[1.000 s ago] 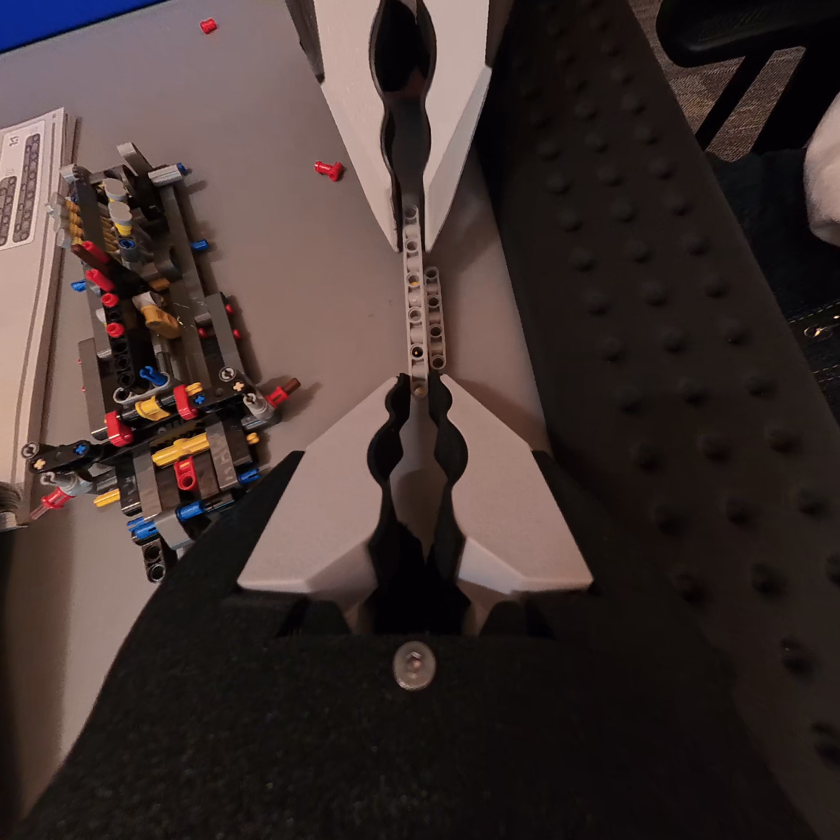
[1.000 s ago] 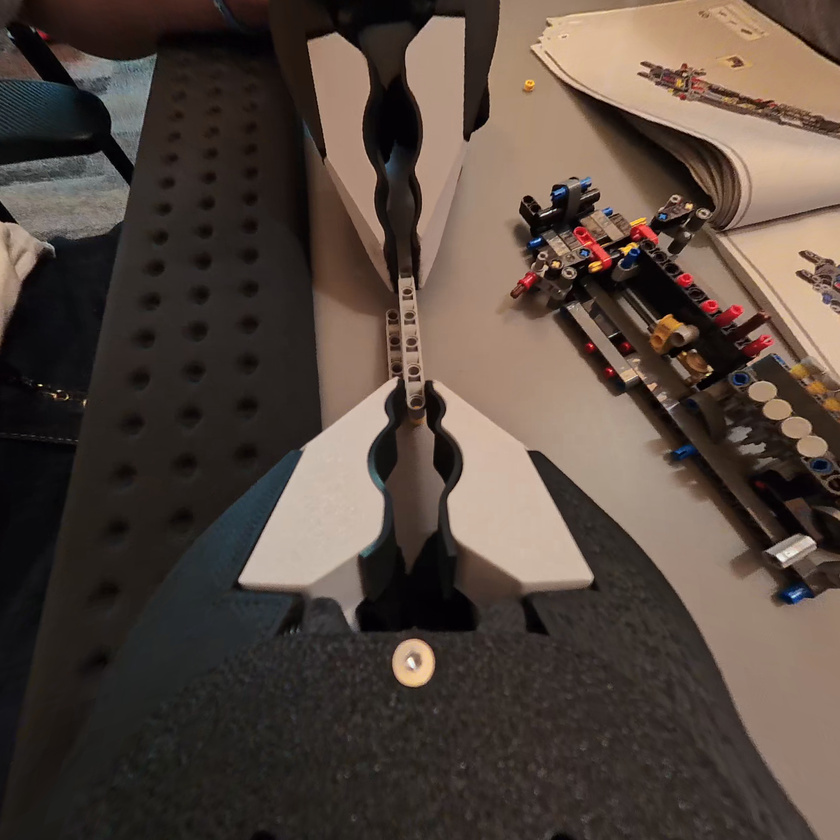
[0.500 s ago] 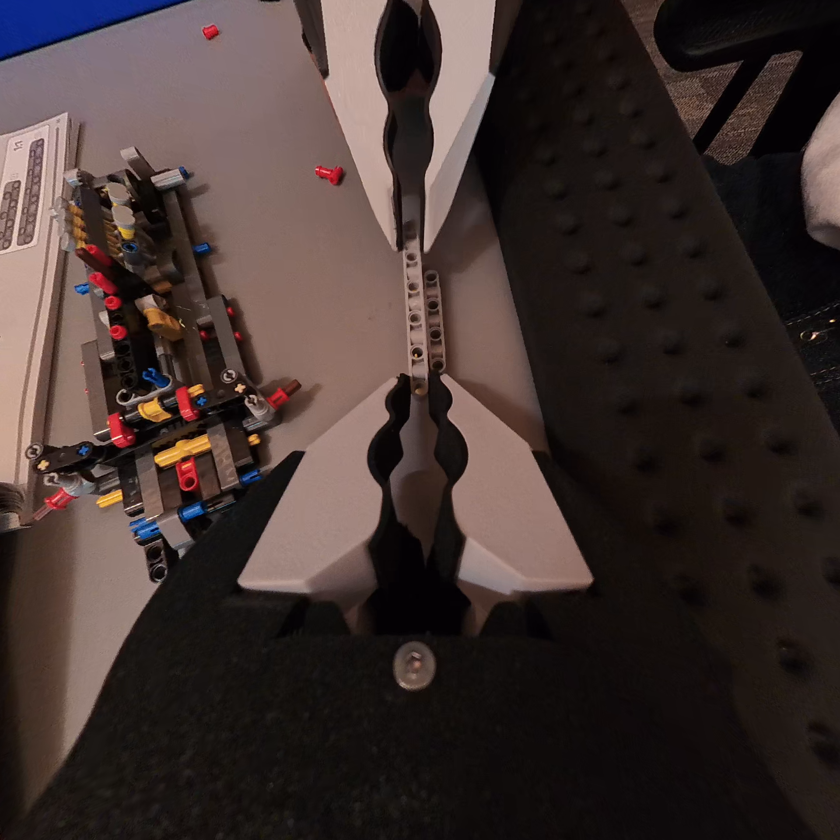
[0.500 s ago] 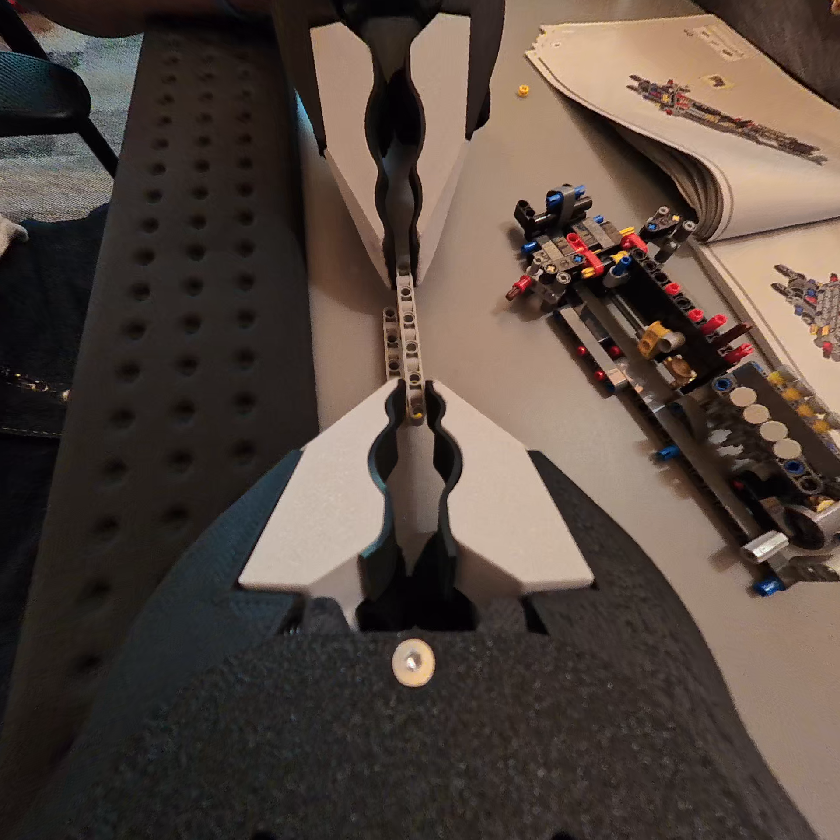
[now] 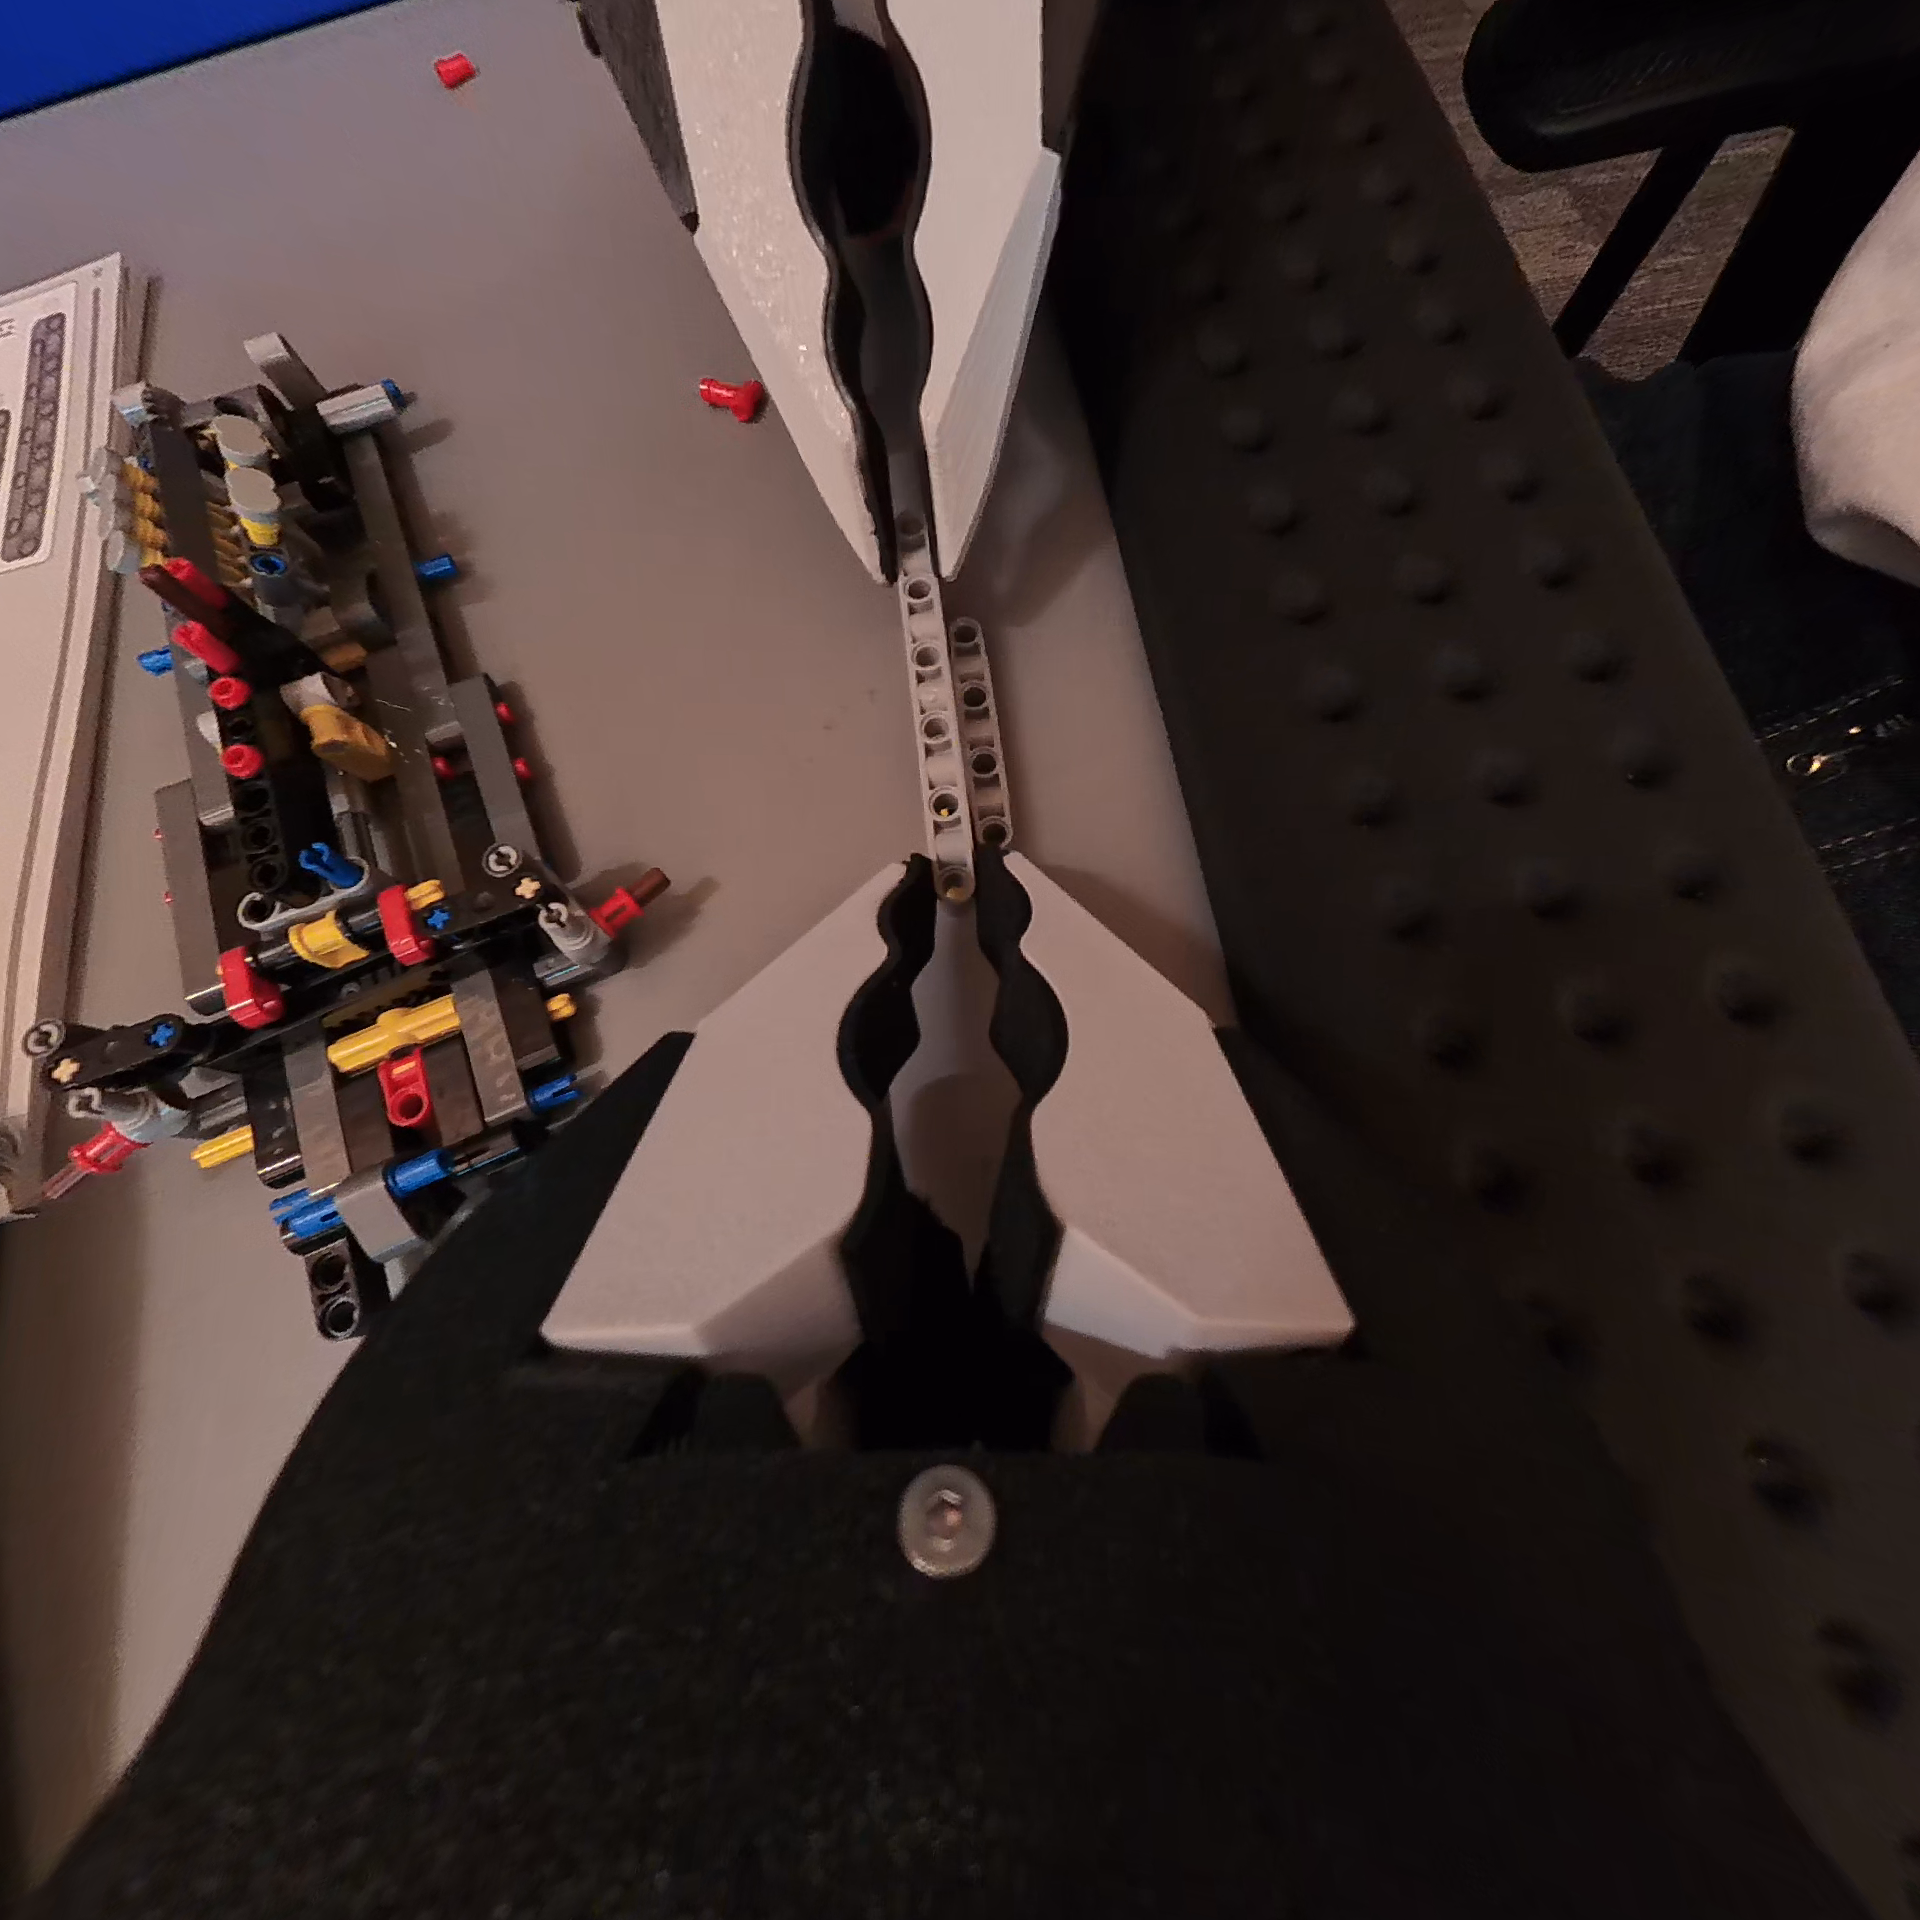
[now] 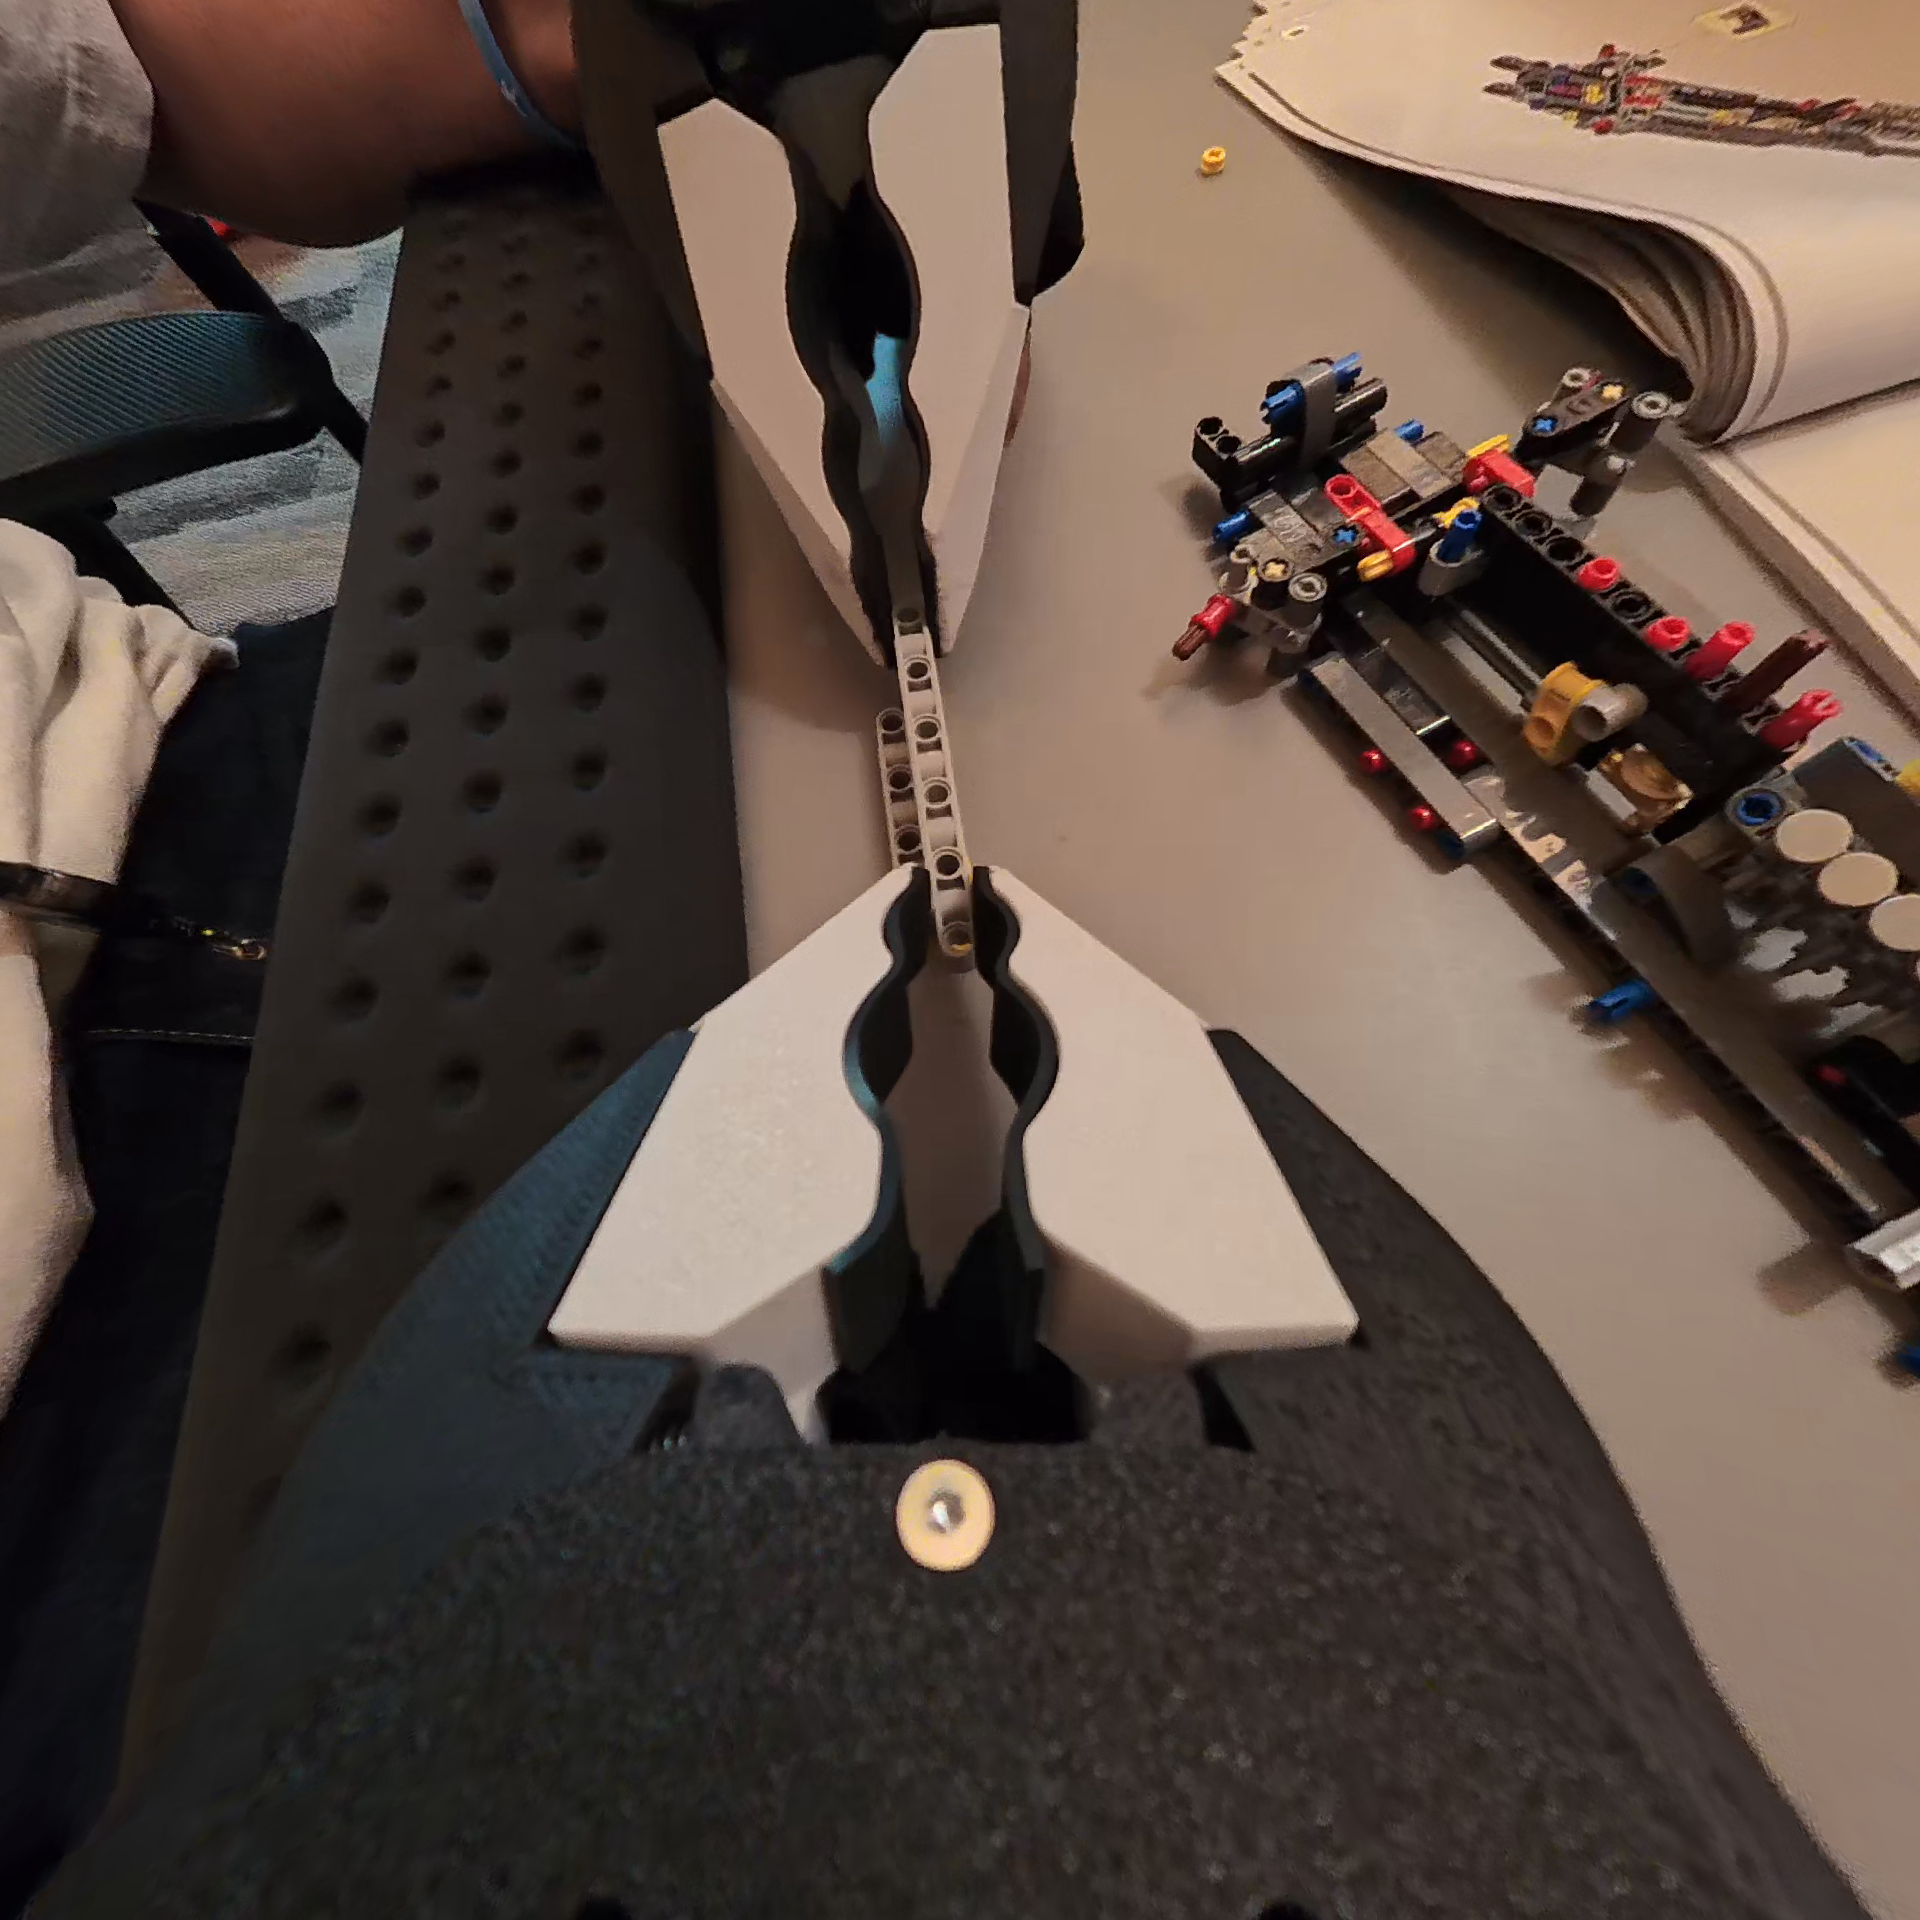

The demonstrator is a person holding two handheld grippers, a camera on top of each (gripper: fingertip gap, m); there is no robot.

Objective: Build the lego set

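A light grey holed beam point(image 5: 928, 686) with a shorter, darker grey beam point(image 5: 979, 727) fixed along its side is held just above the grey table between my two grippers, which face each other. My left gripper point(image 5: 951, 878) is shut on the near end. My right gripper point(image 5: 909, 545) is shut on the far end. In the right wrist view, my right gripper point(image 6: 951, 920) grips the near end of the beam point(image 6: 928, 769) and the left gripper point(image 6: 909, 623) grips the far end. The partly built dark model point(image 5: 343, 831) lies on the table apart from both; it also shows in the right wrist view point(image 6: 1538, 644).
A black perforated mat point(image 5: 1455, 727) runs along the table edge beside the beam. The open instruction book point(image 6: 1558, 177) lies beyond the model. A loose red pin point(image 5: 730, 396), another red piece point(image 5: 453, 70) and a small yellow ring point(image 6: 1211, 159) lie on the table. A person's arm point(image 6: 312, 135) is behind the left gripper. Left tips to right tips: about 6 cm. To reach the red piece point(image 5: 453, 70) in a straight line is about 25 cm for my right fingers, about 30 cm for my left.
Both grippers keep their hold on the beam. The pair has shifted slightly, and the beam now slants a little in the right wrist view. The model has not moved.
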